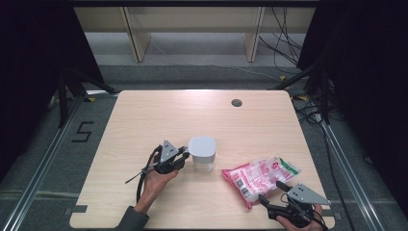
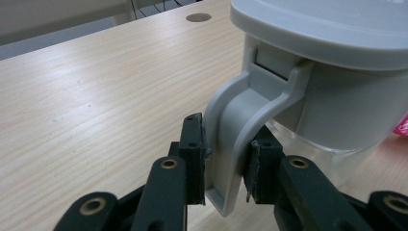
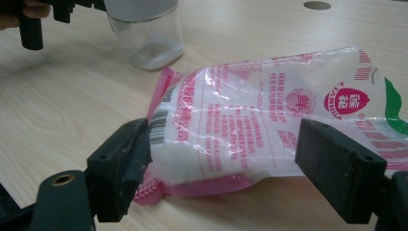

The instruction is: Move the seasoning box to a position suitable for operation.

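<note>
A person stands at the near edge of the tabletop (image 1: 144, 115) with 2 hand-held grippers. The left gripper (image 2: 223, 166) is closed on the grey latch handle (image 2: 235, 125) of a clear container (image 1: 202, 154) that has a grey lid (image 2: 327, 24); both pads press on this handle, 1 on each side. The container stands upright a little toward the near edge from the middle of the tabletop, and the left hand (image 1: 155, 182) comes in from that edge.

The right gripper (image 3: 226, 168) is near the near right corner. Its jaws stand wide apart around the near end of a pink and white plastic bag (image 3: 269, 115) of white grains. The left pad is just at the bag's corner; the right pad does not touch it. The bag lies flat between the container and that corner, apart from the container.
</note>
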Motion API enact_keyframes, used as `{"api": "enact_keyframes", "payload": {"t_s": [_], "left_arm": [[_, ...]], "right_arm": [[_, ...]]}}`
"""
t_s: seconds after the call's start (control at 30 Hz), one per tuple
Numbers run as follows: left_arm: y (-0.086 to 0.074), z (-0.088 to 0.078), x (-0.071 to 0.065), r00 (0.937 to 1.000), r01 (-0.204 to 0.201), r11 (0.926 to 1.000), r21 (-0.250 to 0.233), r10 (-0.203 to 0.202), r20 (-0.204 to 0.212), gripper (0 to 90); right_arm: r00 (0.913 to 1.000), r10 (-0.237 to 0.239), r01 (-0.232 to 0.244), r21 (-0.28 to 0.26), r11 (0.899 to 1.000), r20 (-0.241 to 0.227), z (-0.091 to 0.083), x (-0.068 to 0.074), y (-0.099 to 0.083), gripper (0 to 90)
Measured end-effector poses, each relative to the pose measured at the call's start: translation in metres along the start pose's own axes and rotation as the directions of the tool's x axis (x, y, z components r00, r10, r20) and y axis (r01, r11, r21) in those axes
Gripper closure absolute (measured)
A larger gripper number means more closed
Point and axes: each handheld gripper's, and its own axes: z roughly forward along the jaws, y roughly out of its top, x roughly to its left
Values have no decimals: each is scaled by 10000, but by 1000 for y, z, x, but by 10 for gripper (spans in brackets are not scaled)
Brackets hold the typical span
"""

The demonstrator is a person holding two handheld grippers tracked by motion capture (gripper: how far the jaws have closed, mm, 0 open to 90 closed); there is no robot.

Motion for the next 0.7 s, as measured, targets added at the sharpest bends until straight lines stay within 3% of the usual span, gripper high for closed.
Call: {"api": "enact_keyframes", "payload": {"t_s": [0.07,0.37,0.57,0.63,0.67,0.7], "left_arm": [[0,0,1,9997,188,9998,-53,-188,134,716],[-1,-3,-1,9998,-147,9999,66,146,153,718],[-2,-4,0,9995,4,10000,54,-6,331,713],[-1,-5,1,9991,88,9999,126,-93,419,703],[-1,-6,2,9986,83,9998,158,-91,526,630],[0,-7,2,9983,114,9997,198,-125,571,630]], "right_arm": [[10000,-4,4,23,10000,-26,0,0,0,208],[10000,30,-30,5,10000,-36,0,0,0,208],[9999,102,-102,-6,9999,-18,-1,0,0,207],[10000,92,-92,-33,10000,-21,0,-1,0,207],[10000,87,-87,-32,10000,-42,0,-1,0,206],[10000,87,-87,-32,10000,-42,0,-1,0,206]]}}
